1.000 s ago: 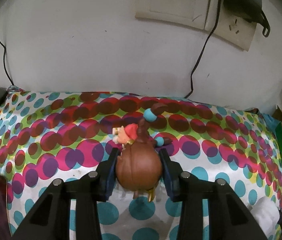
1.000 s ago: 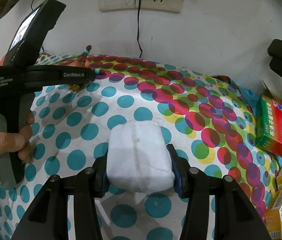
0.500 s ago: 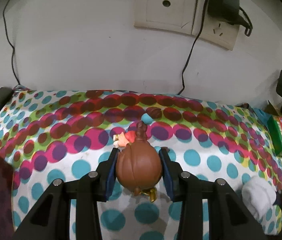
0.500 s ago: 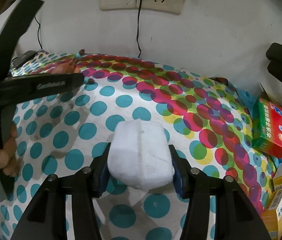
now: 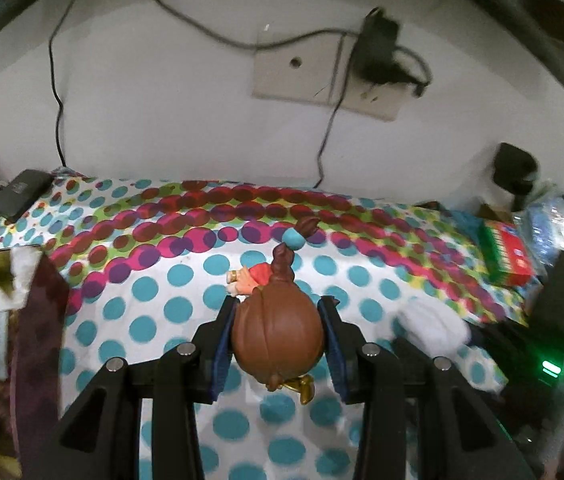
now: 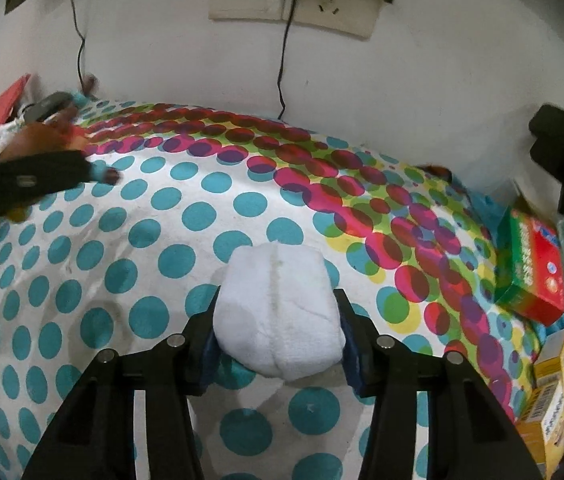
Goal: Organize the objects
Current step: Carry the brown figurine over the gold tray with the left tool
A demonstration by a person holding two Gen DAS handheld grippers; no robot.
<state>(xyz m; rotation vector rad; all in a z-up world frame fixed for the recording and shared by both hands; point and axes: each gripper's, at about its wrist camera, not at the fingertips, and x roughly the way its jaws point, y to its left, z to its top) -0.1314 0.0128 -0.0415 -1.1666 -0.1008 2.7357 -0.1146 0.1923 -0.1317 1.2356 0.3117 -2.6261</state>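
Observation:
My left gripper is shut on a brown toy figure with a round head, a red top and teal-tipped pigtails, held above the polka-dot cloth. In the right wrist view the right gripper has its jaws closing on a white folded cloth bundle, pads pressed into both its sides. That bundle and the right gripper's dark body appear blurred at the right of the left wrist view. The left gripper with the figure shows blurred at the far left of the right wrist view.
A red and green box and yellow cartons line the cloth's right edge. A dark patterned tissue box stands at the left. A black adapter lies at the back left. Wall sockets with cables hang behind.
The left gripper has pulled back and risen with the toy figure, so more cloth and the tissue box show. The right gripper stays in place on the white bundle.

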